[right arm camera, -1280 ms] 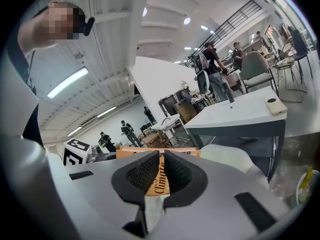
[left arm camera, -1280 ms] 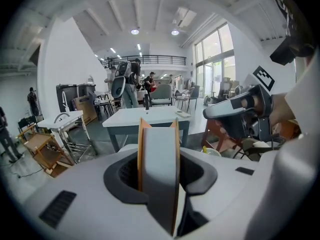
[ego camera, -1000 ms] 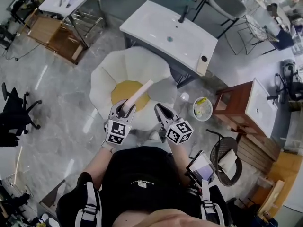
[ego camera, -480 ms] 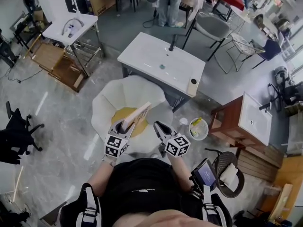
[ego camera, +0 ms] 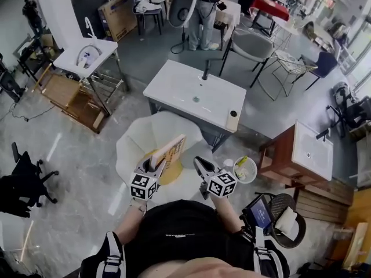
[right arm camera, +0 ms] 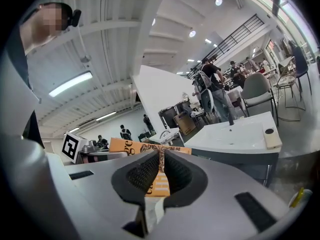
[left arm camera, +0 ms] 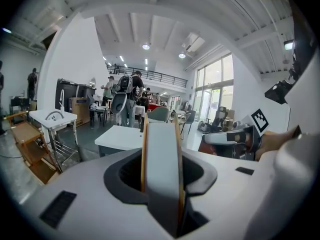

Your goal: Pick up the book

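Observation:
The book (ego camera: 169,150) has an orange cover and white page edges. It stands on edge in the air above the yellow centre (ego camera: 152,155) of a white petal-shaped seat (ego camera: 134,146). My left gripper (ego camera: 152,165) is shut on its near end. In the left gripper view the page edge (left arm camera: 162,154) fills the space between that gripper's (left arm camera: 162,173) jaws. My right gripper (ego camera: 198,162) hangs just right of the book, apart from it, shut and empty. In the right gripper view the orange cover (right arm camera: 129,146) shows beyond my right gripper's (right arm camera: 161,159) closed tips.
A white washbasin counter (ego camera: 194,94) with a tap stands just beyond the seat. A small round bin (ego camera: 246,169) sits on the floor to the right, a wooden cabinet with a basin (ego camera: 295,149) further right. People and chairs (ego camera: 255,45) are at the back.
Both grippers have risen together, and the book has gone up with the left one, away from the yellow centre. The head view has tipped up and shows more of the room.

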Tool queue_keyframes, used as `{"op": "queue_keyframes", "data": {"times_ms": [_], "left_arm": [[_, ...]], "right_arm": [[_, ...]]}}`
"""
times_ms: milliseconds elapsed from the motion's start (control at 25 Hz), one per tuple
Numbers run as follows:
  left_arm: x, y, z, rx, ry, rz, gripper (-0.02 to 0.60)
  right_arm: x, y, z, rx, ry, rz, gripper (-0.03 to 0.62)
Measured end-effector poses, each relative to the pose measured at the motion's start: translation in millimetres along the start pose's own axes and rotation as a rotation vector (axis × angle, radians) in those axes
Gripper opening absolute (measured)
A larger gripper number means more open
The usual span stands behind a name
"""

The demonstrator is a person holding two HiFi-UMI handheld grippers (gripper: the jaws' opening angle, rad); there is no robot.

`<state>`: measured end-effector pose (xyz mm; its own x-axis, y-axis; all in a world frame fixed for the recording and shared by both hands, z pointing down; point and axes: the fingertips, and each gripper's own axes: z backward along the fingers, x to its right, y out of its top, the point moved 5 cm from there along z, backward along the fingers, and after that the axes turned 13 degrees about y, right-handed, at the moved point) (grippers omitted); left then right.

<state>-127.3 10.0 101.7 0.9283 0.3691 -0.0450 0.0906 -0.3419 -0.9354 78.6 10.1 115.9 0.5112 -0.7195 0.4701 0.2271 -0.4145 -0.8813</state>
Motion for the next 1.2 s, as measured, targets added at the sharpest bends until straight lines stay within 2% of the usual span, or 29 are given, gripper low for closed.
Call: {"op": "queue_keyframes", "data": {"times_ms": [360, 800, 1200], "left_arm": [[-7, 32, -5, 0.039, 0.032, 0.001, 0.152], [-7, 36, -13, 0.061, 0.049, 0.021, 0.152], [-13, 27, -5, 0.05, 0.078, 0.039, 0.152]], "right_arm": [[12, 30, 7, 0.052, -0.02, -0.007, 0.048], [22, 52, 7, 0.096, 0.0, 0.01, 0.048], [14, 51, 1, 0.112, 0.053, -0.01, 0.048]]}}
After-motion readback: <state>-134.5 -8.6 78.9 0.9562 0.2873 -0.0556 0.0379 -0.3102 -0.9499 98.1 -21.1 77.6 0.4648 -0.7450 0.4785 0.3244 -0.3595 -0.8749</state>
